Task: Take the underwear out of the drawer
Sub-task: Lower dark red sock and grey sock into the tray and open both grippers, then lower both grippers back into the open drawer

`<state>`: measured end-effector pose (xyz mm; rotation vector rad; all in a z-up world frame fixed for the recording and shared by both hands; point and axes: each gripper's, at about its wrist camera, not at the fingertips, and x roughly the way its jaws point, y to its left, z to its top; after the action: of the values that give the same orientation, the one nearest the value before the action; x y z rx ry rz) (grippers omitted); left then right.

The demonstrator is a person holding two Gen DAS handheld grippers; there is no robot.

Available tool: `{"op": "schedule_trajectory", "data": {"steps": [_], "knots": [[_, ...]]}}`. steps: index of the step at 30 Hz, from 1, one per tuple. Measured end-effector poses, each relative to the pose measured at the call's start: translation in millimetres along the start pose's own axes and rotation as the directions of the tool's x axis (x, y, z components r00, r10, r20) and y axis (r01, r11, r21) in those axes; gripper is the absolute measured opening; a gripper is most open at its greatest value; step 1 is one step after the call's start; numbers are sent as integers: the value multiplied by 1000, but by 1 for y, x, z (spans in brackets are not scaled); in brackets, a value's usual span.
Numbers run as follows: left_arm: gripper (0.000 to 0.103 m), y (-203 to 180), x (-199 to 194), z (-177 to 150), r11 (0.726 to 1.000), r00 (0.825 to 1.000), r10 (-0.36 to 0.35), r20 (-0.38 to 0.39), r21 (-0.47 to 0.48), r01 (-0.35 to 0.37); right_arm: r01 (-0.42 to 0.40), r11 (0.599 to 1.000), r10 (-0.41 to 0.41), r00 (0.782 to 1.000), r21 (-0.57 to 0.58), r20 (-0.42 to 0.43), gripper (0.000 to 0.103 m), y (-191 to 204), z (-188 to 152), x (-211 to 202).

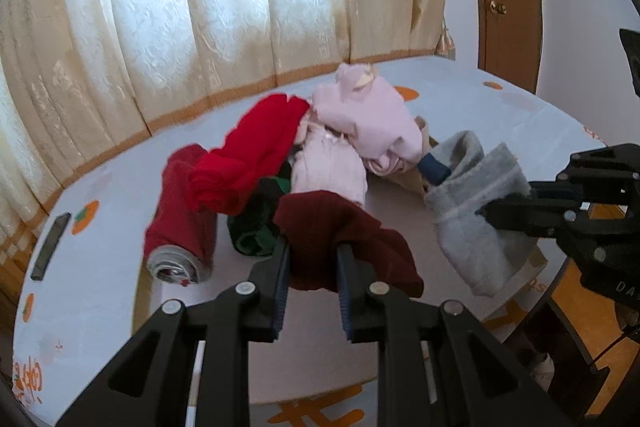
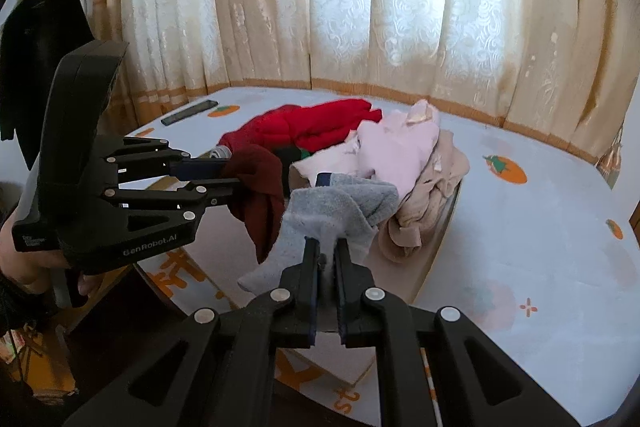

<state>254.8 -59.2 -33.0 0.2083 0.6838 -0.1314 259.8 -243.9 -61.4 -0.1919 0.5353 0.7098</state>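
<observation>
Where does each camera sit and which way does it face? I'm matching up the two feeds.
Left wrist: on the left gripper, aimed across the bed at curtains, clamping a maroon garment; right gripper at right.
Right wrist: on the right gripper, clamping a grey sock; left gripper, hand at left.
Shared: clothes pile.

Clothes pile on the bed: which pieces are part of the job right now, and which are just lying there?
In hand:
- dark red garment, held by the left gripper
- grey garment, held by the right gripper

Lying about:
- bright red garment
- pink garments
- beige garment
- dark flat device
</observation>
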Motion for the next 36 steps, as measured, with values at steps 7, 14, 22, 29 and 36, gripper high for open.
{"op": "schedule_trajectory", "data": {"steps": [7, 14, 22, 29, 36], "knots": [[19, -2, 16, -2, 1000, 998, -25, -54, -6, 25, 4, 1000, -3, 999, 9, -37, 9, -5, -1, 15], [20, -6, 23, -5, 999, 996, -37, -84, -3, 37, 16, 1000, -15, 997, 11, -74, 9, -8, -5, 23], [50, -7, 10, -10, 1000, 997, -25, -67, -6, 25, 50, 999, -48, 996, 16, -80, 50, -12, -6, 21], [63, -17, -33, -29, 998, 999, -39, -8, 45, 40, 34, 999, -36, 998, -34, -45, 57, 2, -11, -26], [67, -29, -66, -57, 994, 996, -93, -2, 56, 93, -9, 995, 0, 996, -101, -93, 58, 26, -27, -65]]}}
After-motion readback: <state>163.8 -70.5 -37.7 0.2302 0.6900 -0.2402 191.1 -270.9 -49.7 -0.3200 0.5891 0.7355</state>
